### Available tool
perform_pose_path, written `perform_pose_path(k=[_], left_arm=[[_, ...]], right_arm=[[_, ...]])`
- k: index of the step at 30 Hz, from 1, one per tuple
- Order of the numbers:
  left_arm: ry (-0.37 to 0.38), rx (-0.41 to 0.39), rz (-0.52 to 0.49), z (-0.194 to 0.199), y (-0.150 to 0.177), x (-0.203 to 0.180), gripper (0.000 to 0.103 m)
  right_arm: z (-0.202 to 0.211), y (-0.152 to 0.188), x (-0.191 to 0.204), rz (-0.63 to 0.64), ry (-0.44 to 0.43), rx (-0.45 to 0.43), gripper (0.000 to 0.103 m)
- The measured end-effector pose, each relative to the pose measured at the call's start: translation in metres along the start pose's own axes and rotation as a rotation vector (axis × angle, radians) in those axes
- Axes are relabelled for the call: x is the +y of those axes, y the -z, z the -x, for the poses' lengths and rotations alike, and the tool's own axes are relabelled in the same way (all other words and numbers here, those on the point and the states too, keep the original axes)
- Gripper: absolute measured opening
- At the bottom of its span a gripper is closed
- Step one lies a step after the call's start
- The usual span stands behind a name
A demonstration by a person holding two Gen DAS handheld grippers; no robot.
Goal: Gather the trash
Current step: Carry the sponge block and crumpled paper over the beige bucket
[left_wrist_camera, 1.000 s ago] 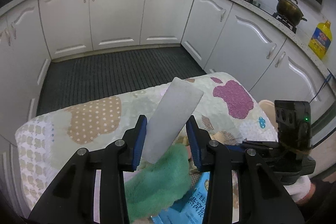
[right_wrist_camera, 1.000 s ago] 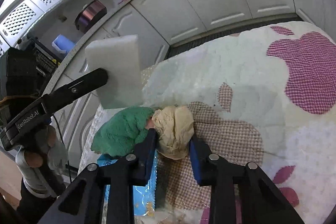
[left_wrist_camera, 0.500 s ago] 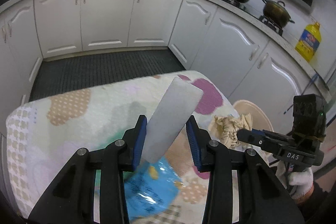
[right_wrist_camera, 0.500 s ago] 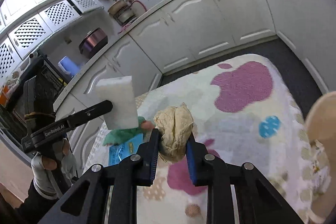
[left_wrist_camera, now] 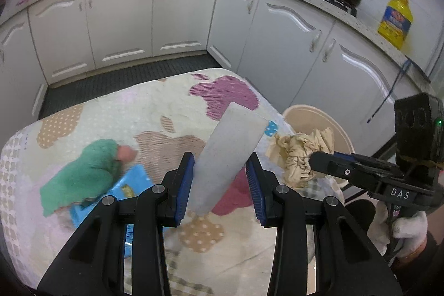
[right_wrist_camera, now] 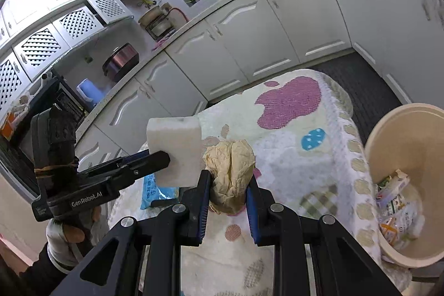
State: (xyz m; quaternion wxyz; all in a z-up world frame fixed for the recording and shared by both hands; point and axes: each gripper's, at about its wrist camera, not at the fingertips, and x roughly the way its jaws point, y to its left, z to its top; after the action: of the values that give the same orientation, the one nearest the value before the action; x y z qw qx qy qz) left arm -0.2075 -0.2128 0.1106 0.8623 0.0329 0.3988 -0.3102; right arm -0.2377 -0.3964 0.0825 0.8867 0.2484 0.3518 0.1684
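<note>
My left gripper (left_wrist_camera: 219, 165) is shut on a white foam slab (left_wrist_camera: 230, 146), which tilts up over the patterned table cover (left_wrist_camera: 133, 113). In the right wrist view the same slab (right_wrist_camera: 174, 146) shows beside my right gripper (right_wrist_camera: 227, 179), which is shut on a crumpled beige paper wad (right_wrist_camera: 230, 171). That wad (left_wrist_camera: 302, 151) hangs at the table's right edge, close to a beige bin (left_wrist_camera: 305, 110). The bin (right_wrist_camera: 402, 115) holds several wrappers. Both loads are off the table.
A green cloth (left_wrist_camera: 83, 174) with a pink object and a blue packet (left_wrist_camera: 130, 185) lie on the table's left part. White kitchen cabinets (left_wrist_camera: 180, 13) ring the table, with a dark floor mat (left_wrist_camera: 125, 76) between. A gloved hand (left_wrist_camera: 408, 226) holds the right gripper.
Both grippers have moved rightwards along the table with their loads, toward the bin. The green cloth and blue packet are left behind on the left. The bin has come into the right wrist view.
</note>
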Motion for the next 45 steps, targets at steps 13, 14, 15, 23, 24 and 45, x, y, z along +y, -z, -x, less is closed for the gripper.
perform_pose_path(k=[13, 14, 15, 23, 24, 45], left_arm=[[0.056, 0.016, -0.025, -0.012, 0.004, -0.043, 0.036], [0.062, 0.018, -0.028, -0.014, 0.003, -0.047, 0.036], [0.067, 0.020, -0.029, -0.015, 0.003, -0.050, 0.036], [0.125, 0.037, -0.049, -0.033, -0.004, -0.083, 0.036], [0.132, 0.040, -0.051, -0.036, -0.004, -0.087, 0.036], [0.234, 0.128, -0.057, -0.109, -0.020, -0.155, 0.036]], right_arm=[[0.039, 0.004, -0.022, -0.017, 0.046, -0.044, 0.023], [0.042, 0.005, -0.024, -0.021, 0.052, -0.047, 0.023], [0.045, 0.005, -0.027, -0.024, 0.057, -0.050, 0.023], [0.068, 0.009, -0.052, -0.053, 0.114, -0.080, 0.023], [0.072, 0.009, -0.056, -0.060, 0.123, -0.084, 0.023], [0.111, 0.023, -0.127, -0.180, 0.281, -0.115, 0.023]])
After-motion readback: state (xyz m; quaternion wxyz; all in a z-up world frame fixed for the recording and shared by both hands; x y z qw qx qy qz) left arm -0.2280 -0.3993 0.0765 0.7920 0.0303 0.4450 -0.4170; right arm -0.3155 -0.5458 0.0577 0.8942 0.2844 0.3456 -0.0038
